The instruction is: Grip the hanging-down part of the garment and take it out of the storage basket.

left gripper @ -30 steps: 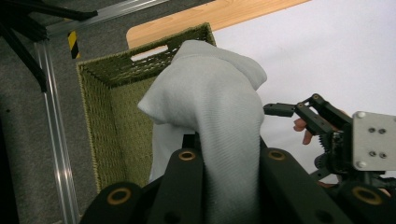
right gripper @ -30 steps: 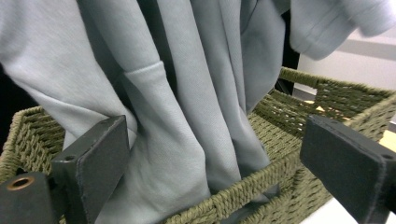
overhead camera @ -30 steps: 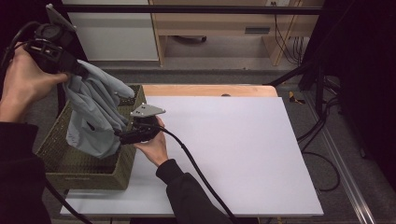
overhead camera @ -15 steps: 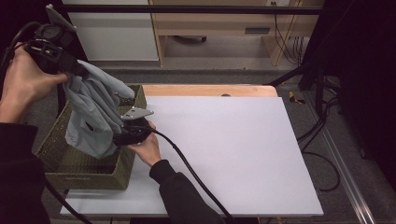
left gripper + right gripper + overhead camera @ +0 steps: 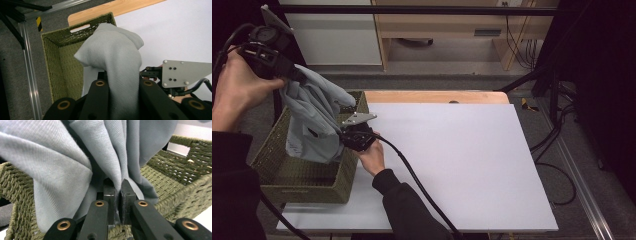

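Observation:
A grey cloth [image 5: 312, 120] hangs over the woven green basket [image 5: 302, 192] at the table's left. My left gripper [image 5: 292, 74] is raised above the basket and shut on the cloth's top; in the left gripper view the cloth [image 5: 112, 50] bulges out between its jaws over the basket [image 5: 65, 57]. My right gripper [image 5: 340, 136] reaches in from the right at the basket's rim. Its jaws have just been closing, and in the right gripper view the right gripper [image 5: 118, 187] pinches a fold of the cloth [image 5: 62, 162], with the basket [image 5: 175, 182] behind.
The white table top [image 5: 452, 160] stretches to the right of the basket, with a wooden strip [image 5: 437, 96] along its back edge. The right gripper's cable [image 5: 412, 175] trails across the near left of the table. A metal rail [image 5: 582, 190] and floor cables lie beyond the right edge.
My right gripper has edged left into the hanging cloth and its jaws have come together on a fold. The left gripper has held the cloth still.

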Demonstrator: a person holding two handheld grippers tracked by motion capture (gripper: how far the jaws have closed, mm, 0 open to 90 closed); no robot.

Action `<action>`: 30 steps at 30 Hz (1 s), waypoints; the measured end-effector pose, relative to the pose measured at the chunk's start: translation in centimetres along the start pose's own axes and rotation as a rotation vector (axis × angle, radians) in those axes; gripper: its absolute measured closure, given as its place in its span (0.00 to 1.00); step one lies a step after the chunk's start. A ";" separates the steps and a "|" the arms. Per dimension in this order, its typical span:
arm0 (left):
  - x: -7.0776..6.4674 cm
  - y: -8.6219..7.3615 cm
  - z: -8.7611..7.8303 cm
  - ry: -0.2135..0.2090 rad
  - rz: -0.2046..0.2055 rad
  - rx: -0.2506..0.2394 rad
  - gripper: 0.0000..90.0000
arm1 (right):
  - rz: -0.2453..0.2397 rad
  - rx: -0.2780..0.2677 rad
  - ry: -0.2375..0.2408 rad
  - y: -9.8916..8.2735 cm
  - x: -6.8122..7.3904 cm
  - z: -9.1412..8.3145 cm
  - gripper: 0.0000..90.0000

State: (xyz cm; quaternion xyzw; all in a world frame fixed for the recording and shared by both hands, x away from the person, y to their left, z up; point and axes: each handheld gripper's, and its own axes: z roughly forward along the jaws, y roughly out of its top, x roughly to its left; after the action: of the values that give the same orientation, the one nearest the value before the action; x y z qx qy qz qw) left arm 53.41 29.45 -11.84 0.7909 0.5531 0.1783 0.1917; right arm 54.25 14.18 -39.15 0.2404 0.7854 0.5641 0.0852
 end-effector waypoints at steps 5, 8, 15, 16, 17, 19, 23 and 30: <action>0.2 -0.2 -0.3 0.009 -0.006 -0.005 0.92 | -0.024 -0.026 0.001 0.8 0.1 -1.5 0.97; 0.5 -0.4 -0.4 0.012 -0.013 -0.010 0.92 | -0.039 -0.053 0.001 1.3 0.0 -3.0 0.97; 0.7 -0.7 -0.7 0.010 -0.021 -0.009 0.92 | -0.054 -0.097 -0.011 2.5 -0.3 -6.7 0.97; 0.7 -0.7 -0.6 0.013 -0.021 -0.014 0.92 | -0.058 -0.106 -0.018 2.9 -0.4 -7.7 0.97; 0.7 -0.7 -0.6 0.014 -0.020 -0.012 0.92 | -0.058 -0.106 -0.018 2.9 -0.4 -7.7 0.97; 0.8 -0.8 -0.5 0.014 -0.021 -0.012 0.92 | -0.058 -0.130 -0.024 3.4 -0.7 -9.2 0.97; 1.0 -1.0 -0.4 0.017 -0.029 -0.010 0.92 | -0.064 -0.153 -0.035 3.9 -1.0 -10.7 0.97; 1.4 -1.3 -0.2 0.015 -0.039 -0.007 0.92 | -0.074 -0.212 -0.068 5.3 -1.5 -14.1 0.97</action>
State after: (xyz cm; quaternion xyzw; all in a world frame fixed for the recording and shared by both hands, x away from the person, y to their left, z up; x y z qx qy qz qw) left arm 52.73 31.23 -12.22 0.7780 0.5691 0.1824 0.1936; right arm 51.37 2.88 -29.55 0.2200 0.7262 0.6320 0.1575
